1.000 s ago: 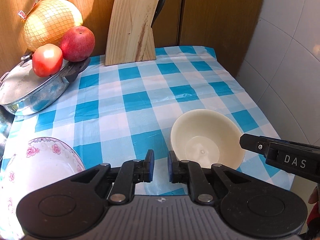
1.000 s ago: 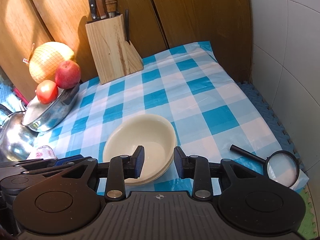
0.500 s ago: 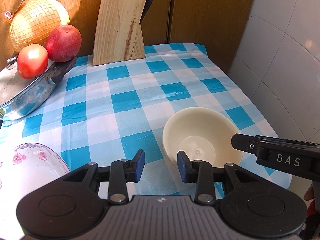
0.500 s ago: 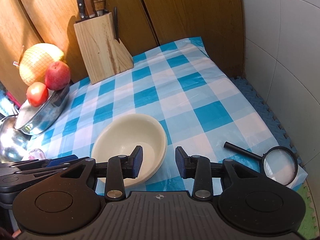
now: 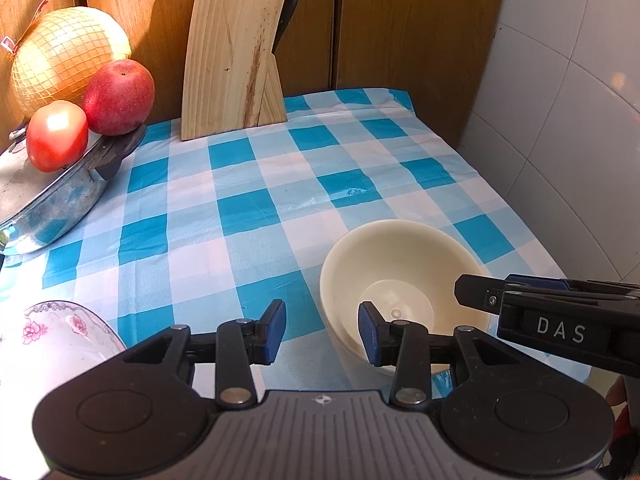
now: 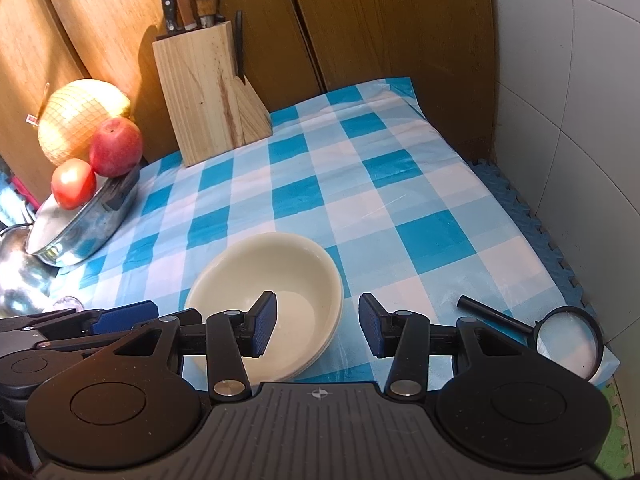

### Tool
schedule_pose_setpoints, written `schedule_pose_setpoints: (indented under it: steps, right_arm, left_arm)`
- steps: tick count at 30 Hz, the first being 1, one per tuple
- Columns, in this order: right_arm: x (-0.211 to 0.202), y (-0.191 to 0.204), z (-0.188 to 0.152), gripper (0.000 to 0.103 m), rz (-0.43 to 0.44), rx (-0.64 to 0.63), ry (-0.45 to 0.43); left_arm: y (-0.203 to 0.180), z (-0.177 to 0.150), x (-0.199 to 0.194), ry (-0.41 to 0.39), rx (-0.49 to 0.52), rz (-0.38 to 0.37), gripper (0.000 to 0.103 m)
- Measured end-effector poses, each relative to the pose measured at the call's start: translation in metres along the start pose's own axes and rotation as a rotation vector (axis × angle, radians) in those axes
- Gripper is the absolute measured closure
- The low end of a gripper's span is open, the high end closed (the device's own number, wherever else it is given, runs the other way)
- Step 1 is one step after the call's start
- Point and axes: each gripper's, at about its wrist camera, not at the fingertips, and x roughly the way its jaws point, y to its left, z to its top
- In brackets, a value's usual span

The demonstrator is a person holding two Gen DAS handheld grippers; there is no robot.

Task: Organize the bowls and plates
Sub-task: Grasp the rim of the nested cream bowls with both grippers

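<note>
The cream bowl point(image 6: 266, 304) sits on the checked bench point(image 6: 400, 208), near its front edge, just ahead of both tools. From the right tool point(image 6: 316, 328) it lies ahead and left, its near rim behind the left finger. From the left tool point(image 5: 322, 332) it lies ahead and right; the floral plate point(image 5: 52, 344) lies to its left. Both tools have just been opening, stand partly open and hold nothing. The right looks nearer the bowl.
</note>
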Motion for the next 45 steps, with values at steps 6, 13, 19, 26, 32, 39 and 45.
schedule_pose_setpoints:
  steps: [6,13,19,26,32,39,45]
  right_arm:
    - [0.006,-0.002,-0.001,0.049,-0.017,0.005,0.008]
    - [0.015,-0.001,-0.004,0.049,-0.026,0.0,0.037]
    - [0.019,-0.003,-0.005,0.049,-0.034,0.006,0.051]
    - [0.023,-0.003,-0.005,0.049,-0.036,0.007,0.065]
    - [0.026,-0.003,-0.005,0.049,-0.041,0.006,0.075]
    - [0.028,-0.003,-0.005,0.05,-0.047,0.002,0.079]
    - [0.03,-0.003,-0.005,0.05,-0.045,0.004,0.083]
  left_arm:
    - [0.0,0.0,0.004,0.012,0.003,0.001,0.069]
    - [-0.001,-0.001,0.008,0.02,0.007,-0.001,0.069]
    - [-0.001,0.0,0.014,0.037,0.0,-0.009,0.069]
    - [-0.003,-0.001,0.02,0.049,0.001,-0.006,0.069]
    - [-0.002,-0.001,0.023,0.054,-0.001,-0.009,0.069]
    - [-0.003,-0.001,0.027,0.064,-0.006,-0.011,0.069]
    - [-0.004,0.0,0.029,0.067,-0.002,-0.014,0.069]
